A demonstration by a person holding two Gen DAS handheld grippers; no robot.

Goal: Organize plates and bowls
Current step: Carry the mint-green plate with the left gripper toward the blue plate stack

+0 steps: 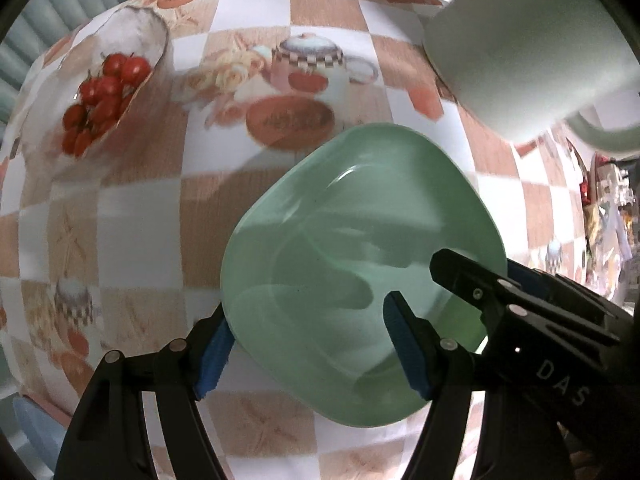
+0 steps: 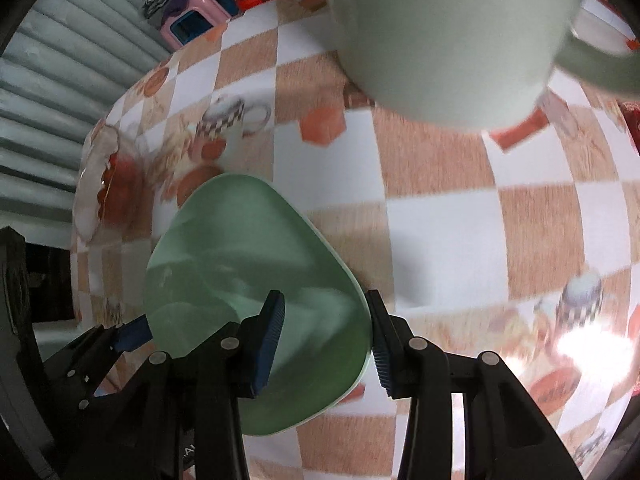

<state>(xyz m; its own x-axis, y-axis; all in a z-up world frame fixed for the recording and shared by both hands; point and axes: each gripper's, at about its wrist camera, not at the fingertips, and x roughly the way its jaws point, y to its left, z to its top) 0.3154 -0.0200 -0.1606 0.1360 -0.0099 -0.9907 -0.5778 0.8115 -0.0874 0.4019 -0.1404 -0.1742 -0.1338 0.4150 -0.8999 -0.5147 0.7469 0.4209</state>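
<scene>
- My left jaws (image 1: 308,344) straddle one rim of the pale green rounded-square plastic plate (image 1: 360,264): one blue pad sits under its outer edge, the other inside the dish.
- My right jaws (image 2: 326,340) clamp the opposite rim of that plate (image 2: 248,280), one pad inside and one on the outer edge.
- The plate sits tilted over the checkered brown-and-white oilcloth desk (image 1: 132,208); I cannot tell whether it touches.
- A pale green mug (image 1: 532,48) stands near, beyond the plate.
</scene>
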